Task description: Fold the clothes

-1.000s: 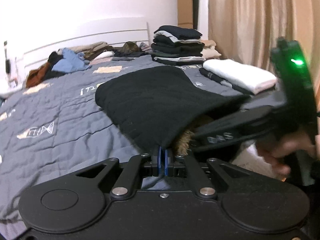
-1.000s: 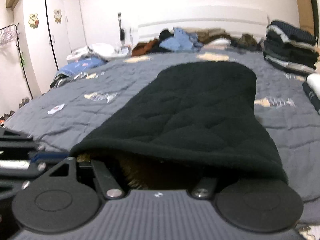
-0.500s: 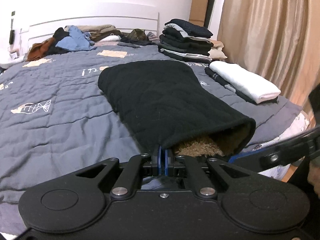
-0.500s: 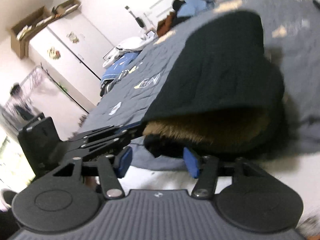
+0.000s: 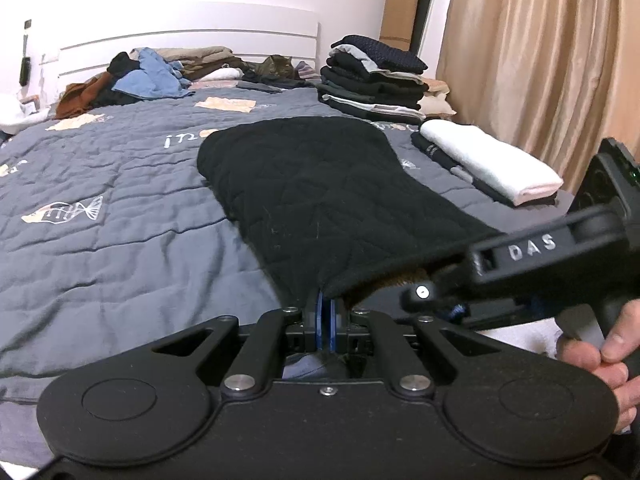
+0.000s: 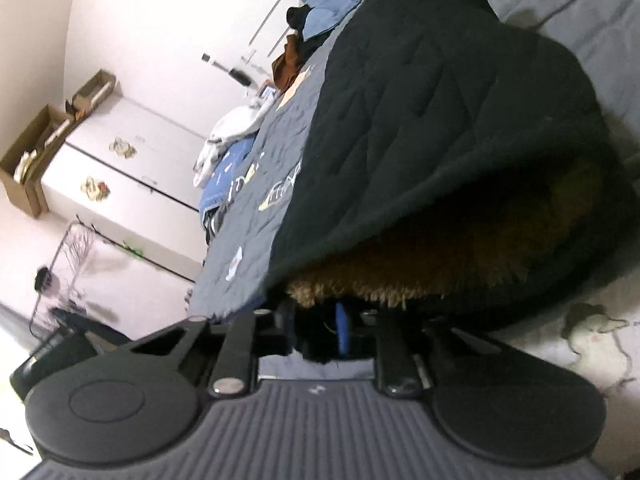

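Left tongs [image 5: 327, 316]: closed, the blue pads pressing together on the near hem of the black quilted garment [image 5: 320, 188], at its near left corner.
Right tongs [image 6: 340, 330]: sitting under the near opening of the garment; a blue pad is showing between dark fabric, and the fingers are looking drawn together, but whether they are pinching cloth I cannot tell, since the view is blurred and shadowed there.
Right tongs in the left view [image 5: 440, 292]: reaching in from the right toward the garment's near right hem, with the person's hand [image 5: 600, 356] wrapping the handle at the right edge.
Black quilted garment: lying lengthwise on the bed [image 5: 100, 220], running from the near edge toward the far middle; the near hem is lifting open and showing a brown fleecy lining [image 6: 400, 280].
Bed: wearing a grey quilted cover with pale fish and lettering patches.
Folded stack [image 5: 372, 80]: dark folded clothes piling at the far right of the bed, well apart from the garment.
White folded item [image 5: 492, 164]: resting on a dark folded piece at the right edge of the bed, near the garment's right side but apart from it.
Loose heap [image 5: 140, 80]: blue, brown and beige clothes lying unfolded along the far headboard.
Curtain [image 5: 540, 60]: hanging beige at the right.
Wardrobe [image 6: 120, 168]: white doors standing at the left of the right view.
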### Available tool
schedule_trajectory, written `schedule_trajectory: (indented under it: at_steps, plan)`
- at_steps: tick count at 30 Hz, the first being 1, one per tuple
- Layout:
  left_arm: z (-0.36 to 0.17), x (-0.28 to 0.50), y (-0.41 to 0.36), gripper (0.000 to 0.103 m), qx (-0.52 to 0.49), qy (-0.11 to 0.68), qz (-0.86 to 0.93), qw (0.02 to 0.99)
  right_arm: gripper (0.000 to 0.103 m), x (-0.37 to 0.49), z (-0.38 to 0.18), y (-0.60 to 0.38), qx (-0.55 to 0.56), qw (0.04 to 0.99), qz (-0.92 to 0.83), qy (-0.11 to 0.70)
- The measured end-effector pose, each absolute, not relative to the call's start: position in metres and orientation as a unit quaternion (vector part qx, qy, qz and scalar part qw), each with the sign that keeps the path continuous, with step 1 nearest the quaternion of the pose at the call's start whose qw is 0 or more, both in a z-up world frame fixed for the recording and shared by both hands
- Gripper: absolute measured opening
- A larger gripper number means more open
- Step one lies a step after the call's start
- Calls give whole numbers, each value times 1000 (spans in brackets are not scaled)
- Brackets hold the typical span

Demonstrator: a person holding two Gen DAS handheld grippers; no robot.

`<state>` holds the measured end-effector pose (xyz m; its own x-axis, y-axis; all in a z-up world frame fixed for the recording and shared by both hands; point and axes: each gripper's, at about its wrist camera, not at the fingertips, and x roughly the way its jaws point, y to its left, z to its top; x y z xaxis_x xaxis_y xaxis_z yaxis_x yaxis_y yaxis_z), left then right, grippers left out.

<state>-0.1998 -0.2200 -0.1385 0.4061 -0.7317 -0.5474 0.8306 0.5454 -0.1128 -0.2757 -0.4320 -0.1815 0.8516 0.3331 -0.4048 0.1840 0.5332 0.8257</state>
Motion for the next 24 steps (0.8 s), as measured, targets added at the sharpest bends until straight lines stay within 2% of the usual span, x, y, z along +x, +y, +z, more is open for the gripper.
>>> schedule_trajectory:
  at_steps: [7,14,16,17,18,24]
  plan:
    - [-139,-209,-220,3,111,265,-475,832,14,-272,-182,-439,498,842,4,207]
    - [-135,-222,-214,8,159,241,-465,837,16,-271,-182,-435,498,838,36,222]
    - [-130,-228,-209,16,153,229,-474,836,16,-272,-183,-436,502,834,36,226]
    - [-128,-231,-208,34,151,225,-476,837,16,-273,-183,-437,507,831,35,226]
    - [-127,-233,-207,44,148,217,-480,837,16,-273,-183,-438,508,831,35,226]
    - [-135,-245,-225,44,192,175,-472,842,17,-271,-180,-438,505,832,32,228]
